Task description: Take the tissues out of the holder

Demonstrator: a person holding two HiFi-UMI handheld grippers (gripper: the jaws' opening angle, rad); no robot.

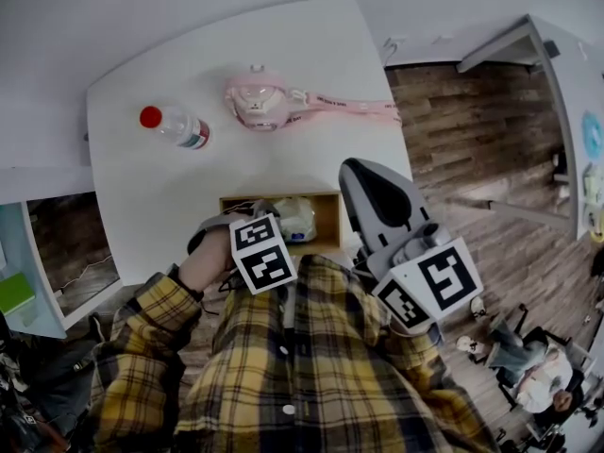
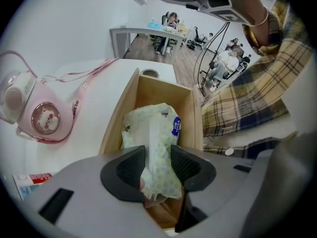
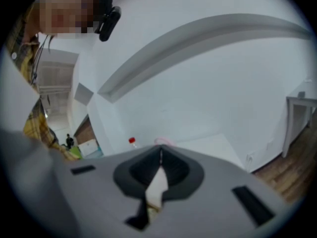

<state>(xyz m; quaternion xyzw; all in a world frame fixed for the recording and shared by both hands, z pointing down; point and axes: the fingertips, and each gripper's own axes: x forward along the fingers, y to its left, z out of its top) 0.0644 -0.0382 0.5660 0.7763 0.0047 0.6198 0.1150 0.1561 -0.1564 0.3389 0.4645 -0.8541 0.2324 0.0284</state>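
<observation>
A pack of tissues (image 2: 153,128) in pale patterned wrap with a blue label stands in an open wooden holder (image 2: 118,120) near the table's front edge. My left gripper (image 2: 158,165) is shut on the near end of the pack, which is still inside the holder. In the head view the tissues (image 1: 298,217) and holder (image 1: 327,219) lie just beyond the left gripper (image 1: 274,220), whose jaws are mostly hidden by its marker cube. My right gripper (image 1: 352,166) hovers to the right of the holder, shut with nothing in it, and points up at the wall (image 3: 160,155).
On the white table (image 1: 283,45) a clear bottle with a red cap (image 1: 176,125) lies at the far left. A pink device (image 1: 257,102) with a long pink strap (image 1: 344,105) sits further back. Wooden floor and seated people lie to the right.
</observation>
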